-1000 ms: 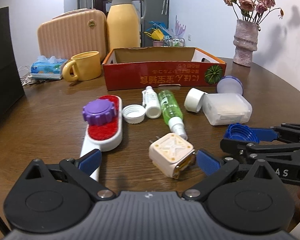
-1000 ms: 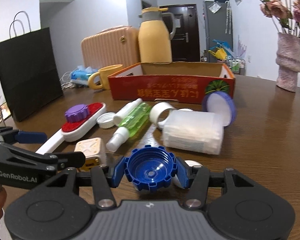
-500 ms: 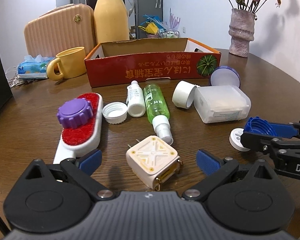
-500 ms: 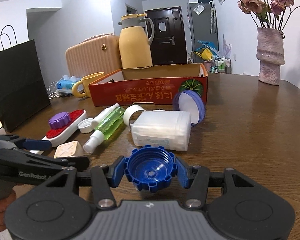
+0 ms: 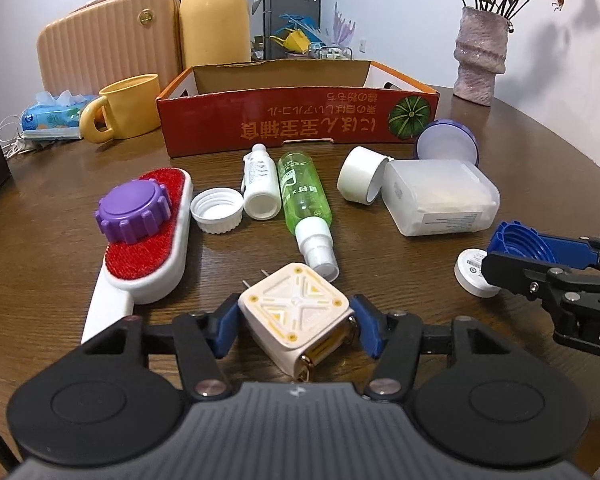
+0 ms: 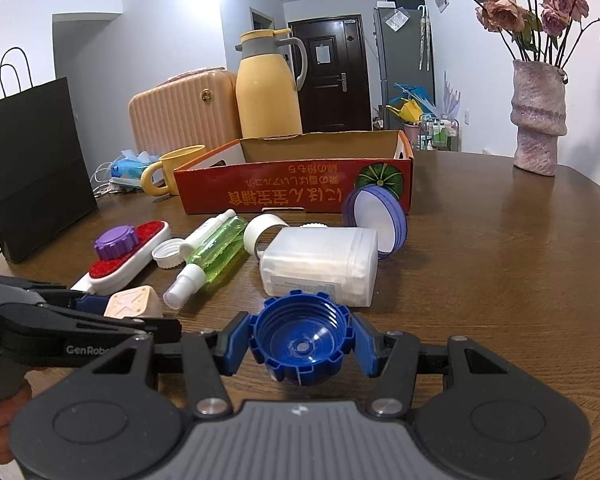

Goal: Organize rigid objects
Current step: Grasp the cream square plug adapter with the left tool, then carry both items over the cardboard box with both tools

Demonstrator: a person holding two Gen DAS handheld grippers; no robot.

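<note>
A cream plug adapter (image 5: pixel 294 308) lies on the brown table between my left gripper's (image 5: pixel 296 330) blue pads; its jaws are closing and both pads touch its sides. My right gripper (image 6: pixel 300 344) is shut on a blue screw cap (image 6: pixel 300 340), held just above the table at the right (image 5: pixel 516 240). Ahead stands the open red cardboard box (image 5: pixel 300 120). In front of it lie a red lint brush (image 5: pixel 148 240) with a purple cap (image 5: pixel 134 210) on it, a white cap (image 5: pixel 217 210), a white bottle (image 5: pixel 260 184), a green spray bottle (image 5: pixel 306 200) and a translucent box (image 5: pixel 440 200).
A white ring cap (image 5: pixel 360 176), a purple-rimmed lid (image 5: pixel 448 144) and a small white disc (image 5: pixel 474 272) lie on the right. At the back are a yellow mug (image 5: pixel 128 108), a yellow jug (image 5: pixel 216 20), a peach case (image 5: pixel 108 40), a vase (image 5: pixel 480 56); a black bag (image 6: pixel 32 168) stands left.
My left gripper has come forward around the plug adapter, and its jaws have gone from wide apart to touching the adapter's sides. The right gripper still holds the blue cap.
</note>
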